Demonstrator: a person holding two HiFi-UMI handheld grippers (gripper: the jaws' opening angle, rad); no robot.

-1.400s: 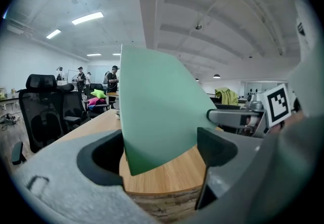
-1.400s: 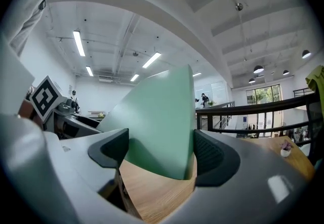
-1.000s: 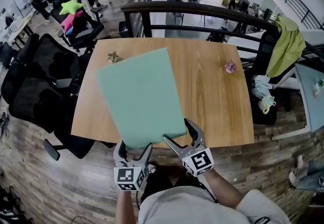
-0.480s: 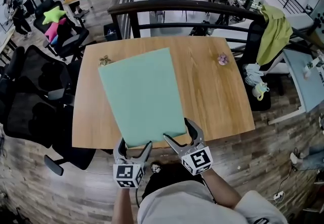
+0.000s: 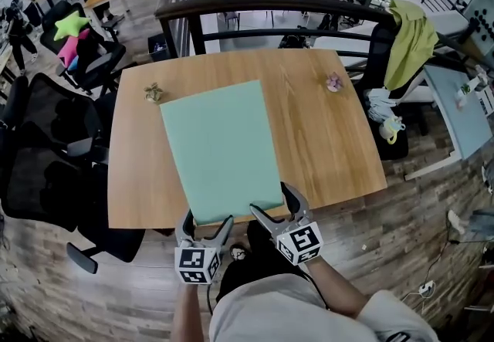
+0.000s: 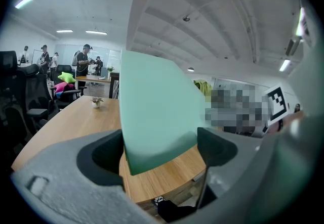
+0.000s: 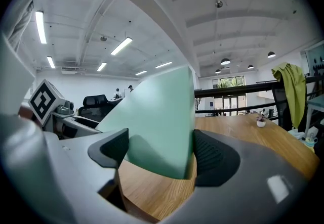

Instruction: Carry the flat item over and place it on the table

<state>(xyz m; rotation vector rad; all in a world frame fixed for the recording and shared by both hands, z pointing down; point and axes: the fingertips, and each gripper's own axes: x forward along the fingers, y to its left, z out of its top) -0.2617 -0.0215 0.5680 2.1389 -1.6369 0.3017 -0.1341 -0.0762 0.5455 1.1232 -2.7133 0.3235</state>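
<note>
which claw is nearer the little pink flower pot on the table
Right. The right claw grips the green sheet's near edge on the pot's side; the left claw grips it farther left.

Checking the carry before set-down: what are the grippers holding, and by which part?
Both hold the green sheet: the left gripper has its near-left corner between its jaws, the right gripper its near-right corner.
</note>
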